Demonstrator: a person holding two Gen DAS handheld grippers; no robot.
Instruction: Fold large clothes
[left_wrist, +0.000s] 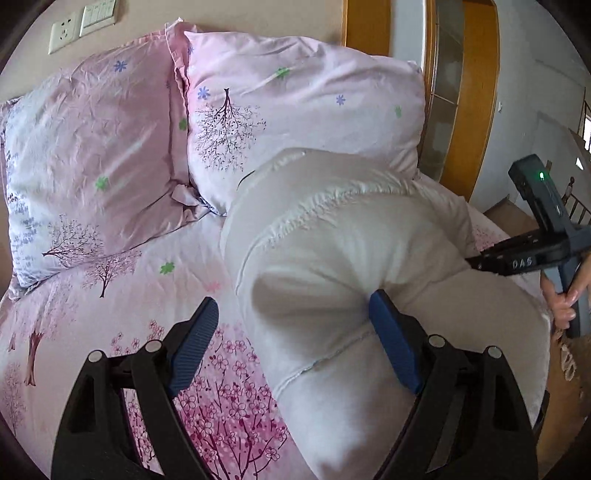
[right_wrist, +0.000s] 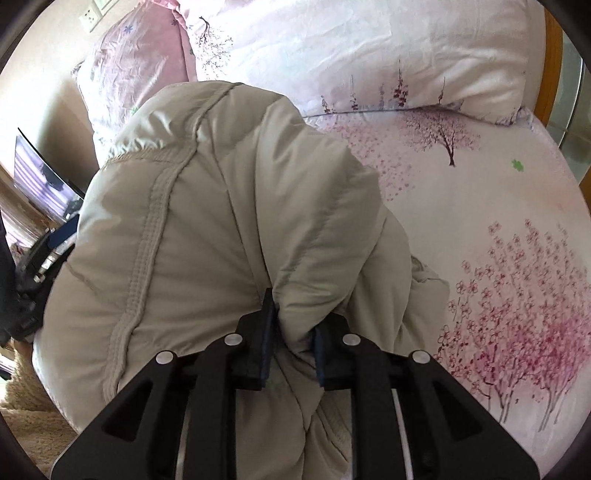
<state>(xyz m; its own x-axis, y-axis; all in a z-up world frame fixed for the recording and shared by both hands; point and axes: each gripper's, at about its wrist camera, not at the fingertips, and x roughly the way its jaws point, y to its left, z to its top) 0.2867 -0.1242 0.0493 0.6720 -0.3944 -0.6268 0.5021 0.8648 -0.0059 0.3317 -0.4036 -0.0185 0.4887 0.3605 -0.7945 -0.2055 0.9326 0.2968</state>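
A bulky cream padded jacket (left_wrist: 332, 251) lies bunched on the pink blossom-print bed (left_wrist: 110, 295). My left gripper (left_wrist: 291, 332) is open; its right finger (left_wrist: 391, 339) presses against the jacket's fold, its left finger (left_wrist: 195, 339) is over the sheet. My right gripper (right_wrist: 291, 332) is shut on a pinched fold of the jacket (right_wrist: 207, 221) near its front edge. The right gripper also shows in the left wrist view (left_wrist: 480, 264) at the jacket's right side, its fingertips buried in the fabric.
Two pink pillows (left_wrist: 295, 103) lie at the head of the bed, against the wall. A wooden door frame (left_wrist: 476, 92) stands past the bed's right edge. A screen (right_wrist: 44, 181) stands off the bed in the right wrist view.
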